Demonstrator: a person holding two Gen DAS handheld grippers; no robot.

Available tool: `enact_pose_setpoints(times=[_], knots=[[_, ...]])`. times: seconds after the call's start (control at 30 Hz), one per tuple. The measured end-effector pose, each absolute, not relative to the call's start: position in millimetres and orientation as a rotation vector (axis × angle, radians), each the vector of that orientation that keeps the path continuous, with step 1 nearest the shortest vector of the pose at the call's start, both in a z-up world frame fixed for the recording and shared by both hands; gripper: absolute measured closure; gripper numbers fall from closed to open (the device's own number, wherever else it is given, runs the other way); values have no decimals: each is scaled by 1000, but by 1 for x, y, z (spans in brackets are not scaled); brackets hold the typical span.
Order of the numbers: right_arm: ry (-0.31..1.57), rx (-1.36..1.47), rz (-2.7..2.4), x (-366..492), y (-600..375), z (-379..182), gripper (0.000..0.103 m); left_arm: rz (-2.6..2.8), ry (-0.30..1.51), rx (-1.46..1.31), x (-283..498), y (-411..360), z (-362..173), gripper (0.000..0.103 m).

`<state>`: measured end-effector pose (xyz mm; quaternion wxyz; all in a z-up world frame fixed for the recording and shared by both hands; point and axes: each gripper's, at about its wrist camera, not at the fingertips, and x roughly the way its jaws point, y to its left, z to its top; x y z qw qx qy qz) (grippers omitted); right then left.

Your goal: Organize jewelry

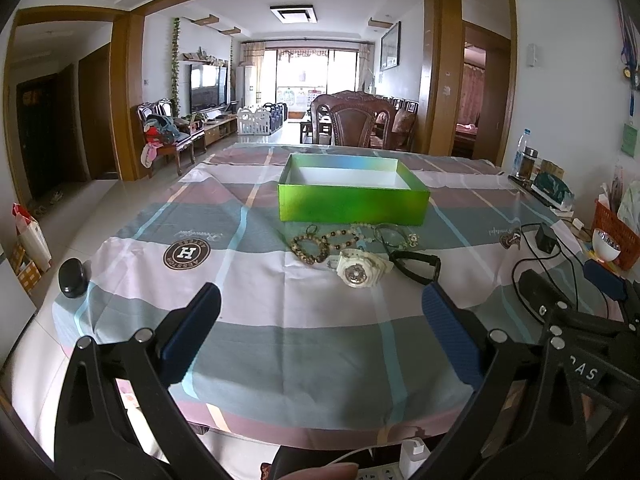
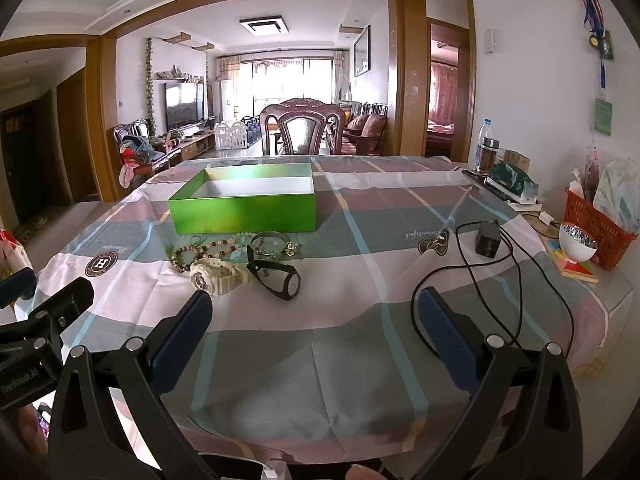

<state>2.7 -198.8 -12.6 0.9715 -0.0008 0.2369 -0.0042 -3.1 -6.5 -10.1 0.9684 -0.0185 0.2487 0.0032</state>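
Green card box (image 1: pixel 353 204), lid off, white inside, nothing visible in it: stands on the checked tablecloth (image 1: pixel 280 320), straight ahead of the left claw (image 1: pixel 320 328) and well beyond its tips; ahead and left of the right claw (image 2: pixel 316 330).

Jewelry, loose on the cloth between box and claws, just before the box's near wall:
- White watch (image 1: pixel 357 269), nearest the left claw, directly ahead of its gap.
- Black watch (image 2: pixel 280 276), just right of the white one, ahead and slightly left of the right claw's gap.
- Brown bead bracelet (image 1: pixel 309 245), behind the white watch.
- Pale bead strand (image 1: pixel 352 236) and a thin bangle (image 2: pixel 270 242), close against the box.

Left claw: fingers spread wide, holding nothing, above the cloth.
Right claw: fingers spread wide, holding nothing; a black cable (image 2: pixel 480 272) lies beside its right finger.
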Motion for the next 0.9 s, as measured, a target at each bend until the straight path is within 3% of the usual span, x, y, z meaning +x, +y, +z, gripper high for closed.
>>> enact_pose_setpoints(times=[0.9], knots=[[480,5,-7,3,-199,-12,3,4,508,-39,0,-8,-10,4]])
